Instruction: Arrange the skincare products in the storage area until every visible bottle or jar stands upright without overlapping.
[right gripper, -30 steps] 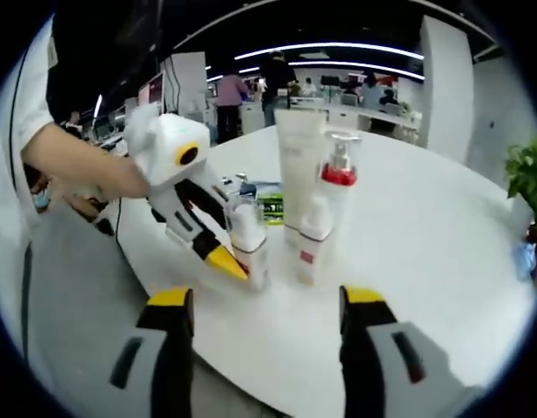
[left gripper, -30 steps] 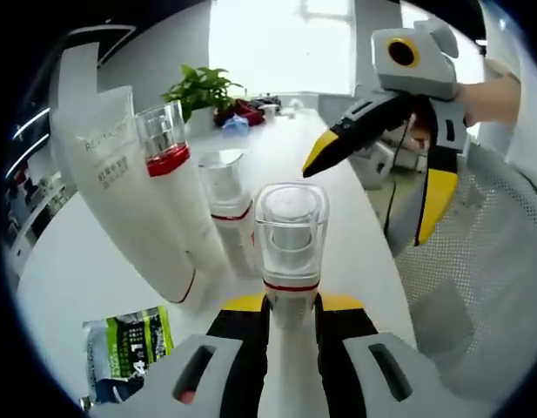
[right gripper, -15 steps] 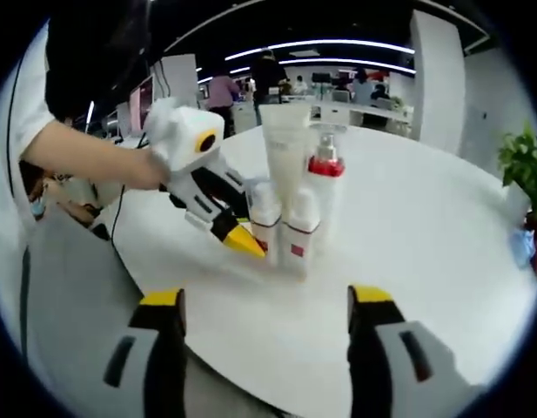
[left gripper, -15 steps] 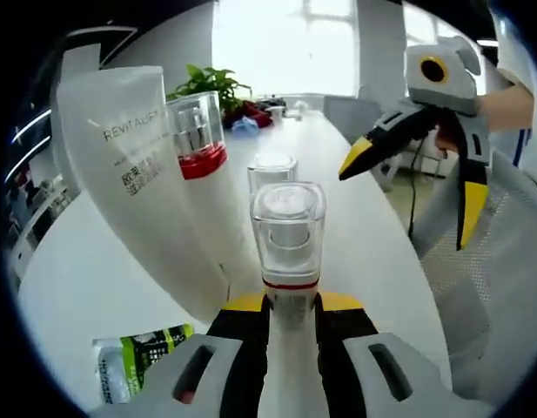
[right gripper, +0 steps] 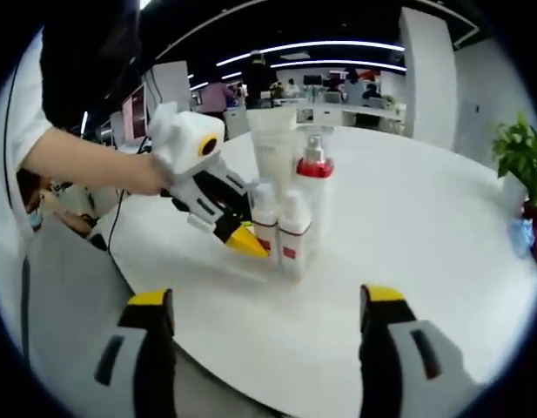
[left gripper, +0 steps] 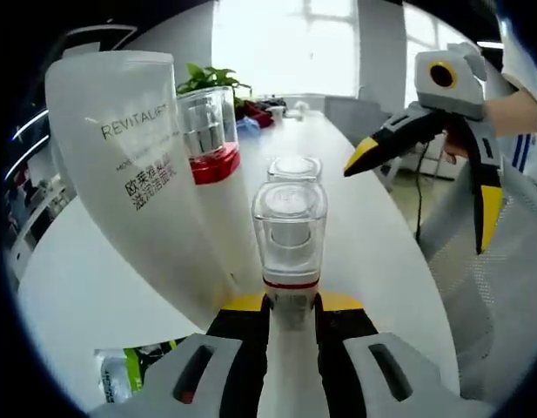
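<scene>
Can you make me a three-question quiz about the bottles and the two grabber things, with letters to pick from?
1. Where is the potted plant in the right gripper view?
A. at the far right edge of the table
B. between the bottles
C. under the table

2. What colour is the band on the tall pump bottle?
A. blue
B. red
C. green

3. What is the left gripper doing?
A. hanging open over the table
B. shut on the small clear-capped bottle
C. holding the big white tube

Answers:
1 A, the green leaves sit at the table's right edge, away from the bottles.
2 B, a red ring shows below its clear cap.
3 B, its jaws press both sides of the small clear-capped bottle, while the right gripper stands open.
</scene>
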A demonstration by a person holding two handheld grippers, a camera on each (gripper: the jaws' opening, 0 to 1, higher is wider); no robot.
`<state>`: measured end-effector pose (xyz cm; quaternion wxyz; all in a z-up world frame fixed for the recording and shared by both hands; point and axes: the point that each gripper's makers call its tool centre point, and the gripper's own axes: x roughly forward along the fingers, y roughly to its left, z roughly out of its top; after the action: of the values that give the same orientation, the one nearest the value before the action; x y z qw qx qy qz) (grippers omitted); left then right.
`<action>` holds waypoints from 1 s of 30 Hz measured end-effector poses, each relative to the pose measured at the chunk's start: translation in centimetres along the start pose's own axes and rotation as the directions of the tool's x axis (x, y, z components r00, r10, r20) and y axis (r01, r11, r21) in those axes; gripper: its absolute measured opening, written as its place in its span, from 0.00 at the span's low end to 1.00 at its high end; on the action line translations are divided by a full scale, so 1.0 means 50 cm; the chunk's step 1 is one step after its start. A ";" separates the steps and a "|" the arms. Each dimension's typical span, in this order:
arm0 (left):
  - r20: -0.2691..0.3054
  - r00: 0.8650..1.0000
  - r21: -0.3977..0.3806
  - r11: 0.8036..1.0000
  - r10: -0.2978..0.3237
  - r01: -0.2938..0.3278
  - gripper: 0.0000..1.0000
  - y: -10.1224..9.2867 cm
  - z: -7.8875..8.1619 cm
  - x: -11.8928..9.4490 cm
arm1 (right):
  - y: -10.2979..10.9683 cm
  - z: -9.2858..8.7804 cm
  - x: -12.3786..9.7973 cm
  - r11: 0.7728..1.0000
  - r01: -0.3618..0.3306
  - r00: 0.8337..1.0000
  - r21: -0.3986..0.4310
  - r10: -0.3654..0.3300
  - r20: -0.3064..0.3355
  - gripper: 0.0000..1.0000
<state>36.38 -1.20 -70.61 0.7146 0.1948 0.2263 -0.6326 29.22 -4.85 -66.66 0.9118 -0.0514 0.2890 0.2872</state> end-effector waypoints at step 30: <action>-0.039 0.999 -0.025 0.999 0.018 -0.019 0.27 -0.002 -0.011 -0.019 | 0.010 0.006 -0.007 1.000 -0.003 1.000 -0.011 0.003 -0.002 0.89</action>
<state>36.13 -0.14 -70.52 0.7184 0.1999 0.2463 -0.6191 28.85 -4.52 -66.17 0.9108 -0.0563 0.2883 0.2900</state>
